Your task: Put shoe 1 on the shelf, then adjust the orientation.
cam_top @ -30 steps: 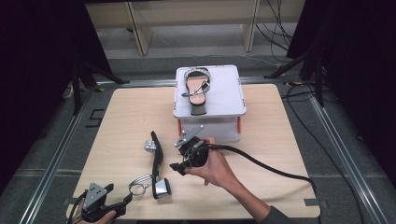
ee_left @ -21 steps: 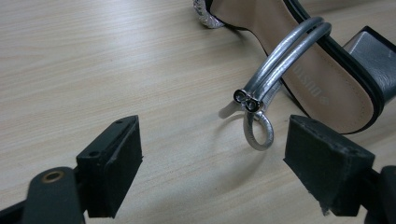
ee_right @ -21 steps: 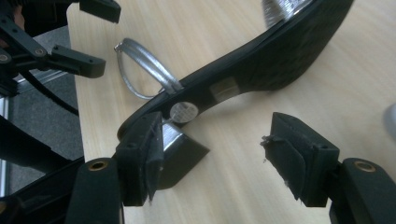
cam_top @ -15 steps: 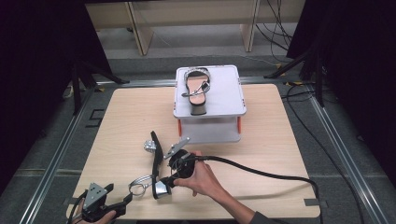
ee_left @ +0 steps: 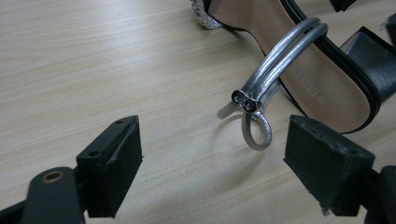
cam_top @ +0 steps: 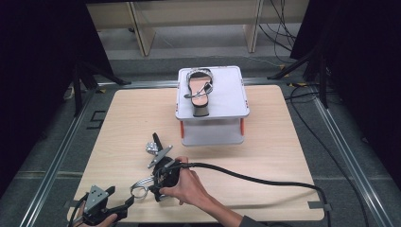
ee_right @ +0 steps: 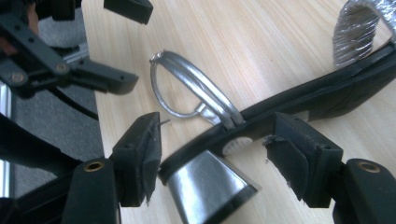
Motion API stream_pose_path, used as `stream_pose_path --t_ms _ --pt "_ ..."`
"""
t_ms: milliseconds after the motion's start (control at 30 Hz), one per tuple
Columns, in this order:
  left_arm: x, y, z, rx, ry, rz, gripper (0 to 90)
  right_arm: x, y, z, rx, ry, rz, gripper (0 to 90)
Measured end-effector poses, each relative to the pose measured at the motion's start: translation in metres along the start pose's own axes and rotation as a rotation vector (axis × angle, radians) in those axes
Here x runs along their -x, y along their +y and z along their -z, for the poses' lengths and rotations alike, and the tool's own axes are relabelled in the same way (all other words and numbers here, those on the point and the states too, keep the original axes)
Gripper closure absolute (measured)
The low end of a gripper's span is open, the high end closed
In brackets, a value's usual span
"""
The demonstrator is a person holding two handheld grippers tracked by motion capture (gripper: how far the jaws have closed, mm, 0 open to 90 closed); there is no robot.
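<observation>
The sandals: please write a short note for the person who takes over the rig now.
Left gripper: open, at the table's near edge, holding nothing.
Right gripper: open, jaws just widened, astride the heel of the sandal on the table, not clamped.
Done: the other sandal lies on the white stand.
Left: grip the heel, probably lift this sandal beside its pair.

One sandal (cam_top: pixel 158 153) lies on the table (cam_top: pixel 283 156) near my front edge, heel toward me, between my right gripper's (cam_top: pixel 161 182) jaws. My left gripper (cam_top: pixel 125 204) sits at the front-left corner, just left of its strap (cam_top: pixel 140 188). Behind, a stand (cam_top: pixel 222 101) sits mid-table with a second sandal (cam_top: pixel 199 92) on top.
</observation>
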State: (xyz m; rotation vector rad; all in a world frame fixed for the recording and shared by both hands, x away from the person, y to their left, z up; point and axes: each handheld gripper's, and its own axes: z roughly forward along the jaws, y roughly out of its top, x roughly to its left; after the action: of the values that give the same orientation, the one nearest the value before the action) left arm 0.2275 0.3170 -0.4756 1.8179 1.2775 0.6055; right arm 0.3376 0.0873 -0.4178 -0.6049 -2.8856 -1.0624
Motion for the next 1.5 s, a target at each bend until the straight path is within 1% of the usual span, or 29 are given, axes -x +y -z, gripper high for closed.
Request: stream_pose_path --t_ms 33,100,167,200,267,300,333,367,400,500,567,600,633,800,833,867,900,933,967,1000,1067,1133,1233,1300,1367,1400,1433,1467,1500 --pt "0.000 0.000 0.000 0.001 0.000 0.000 18.5 0.001 0.000 -0.002 -0.017 -0.023 0.004 32.2" --pt "0.000 0.000 0.000 0.004 -0.002 -0.002 18.5 0.000 0.001 -0.007 -0.025 -0.068 0.040 31.7" --pt "0.000 0.000 0.000 0.004 -0.002 0.000 18.5 -0.005 0.003 -0.013 -0.031 -0.049 0.039 32.0" --pt "-0.001 0.000 0.001 -0.012 0.009 -0.011 18.5 -0.006 0.003 -0.014 -0.027 -0.051 0.038 32.0" --pt "-0.001 0.000 0.000 -0.010 0.006 -0.008 18.5 -0.006 0.003 -0.016 -0.041 -0.069 0.051 31.2" --pt "-0.001 0.000 0.000 -0.008 0.004 -0.006 18.5 -0.006 0.003 -0.018 -0.063 -0.107 0.057 28.2" --pt "0.000 0.000 0.000 0.006 -0.008 0.012 18.5 -0.006 0.004 -0.020 -0.068 -0.129 0.060 27.4" --pt "-0.001 0.000 0.000 -0.006 0.004 -0.004 18.5 -0.006 0.003 -0.021 -0.072 -0.123 0.041 28.6" --pt "-0.001 0.000 0.000 -0.006 0.004 -0.004 18.5 -0.006 0.004 -0.021 -0.070 -0.126 0.053 28.5" --pt "0.000 0.001 0.002 -0.014 0.011 -0.001 18.5 -0.007 0.004 -0.022 -0.078 -0.135 0.051 28.3" --pt "0.000 0.001 0.002 -0.010 0.011 0.001 18.5 -0.007 0.004 -0.022 -0.078 -0.134 0.048 28.6" --pt "0.000 0.001 0.002 -0.007 0.010 0.000 18.5 -0.005 0.005 -0.022 -0.069 -0.136 0.063 29.0" --pt "0.000 0.001 0.002 -0.012 0.012 0.001 18.5 -0.006 0.005 -0.023 -0.065 -0.152 0.057 28.8" --pt "0.000 0.000 0.001 0.012 -0.003 0.007 18.5 -0.008 0.006 -0.025 -0.065 -0.176 0.069 30.2" --pt "0.000 0.000 0.001 0.012 -0.002 0.006 18.5 -0.006 0.006 -0.026 -0.056 -0.153 0.076 32.5" --pt "0.000 0.000 0.001 0.012 -0.003 0.006 18.5 -0.003 0.007 -0.020 -0.025 -0.172 0.079 44.2" --pt "0.000 0.000 0.001 0.012 -0.004 0.007 18.5 -0.001 0.008 -0.016 -0.006 -0.177 0.092 48.4" --pt "0.000 0.000 0.001 0.009 -0.002 0.006 18.5 -0.001 0.008 -0.016 -0.006 -0.177 0.092 48.4" --pt "0.000 0.000 0.001 0.009 -0.002 0.007 18.5 0.001 0.009 -0.011 0.004 -0.162 0.098 56.8" --pt "0.000 0.000 0.001 0.013 -0.005 0.008 18.5 0.004 0.009 -0.008 0.006 -0.151 0.107 59.4" --pt "0.000 0.000 0.001 0.012 -0.005 0.007 18.5 0.010 0.009 -0.003 0.003 -0.135 0.097 64.0" --pt "-0.001 0.000 0.001 0.005 0.001 -0.004 18.5 0.014 0.008 0.002 0.011 -0.130 0.111 72.9" --pt "-0.001 0.000 0.001 0.006 -0.004 -0.001 18.5 0.017 0.007 0.007 0.000 -0.150 0.135 75.7" --pt "0.000 0.000 0.001 0.010 -0.003 0.005 18.5 0.026 0.001 0.014 0.014 -0.121 0.098 78.9" --pt "0.000 0.001 0.003 -0.015 0.010 -0.003 18.5 0.031 -0.002 0.018 0.016 -0.118 0.093 79.7" --pt "0.000 0.001 0.002 -0.012 0.009 0.000 18.5 0.035 -0.005 0.021 0.010 -0.117 0.085 80.3" --pt "0.000 0.000 0.002 -0.007 0.008 0.001 18.5 0.043 -0.013 0.027 -0.009 -0.132 0.069 81.0" --pt "0.000 0.001 0.002 -0.012 0.010 -0.001 18.5 0.043 -0.013 0.027 -0.009 -0.132 0.069 81.0" --pt "0.000 0.000 0.002 -0.007 0.008 0.003 18.5 0.052 -0.024 0.031 -0.025 -0.146 0.039 81.3"
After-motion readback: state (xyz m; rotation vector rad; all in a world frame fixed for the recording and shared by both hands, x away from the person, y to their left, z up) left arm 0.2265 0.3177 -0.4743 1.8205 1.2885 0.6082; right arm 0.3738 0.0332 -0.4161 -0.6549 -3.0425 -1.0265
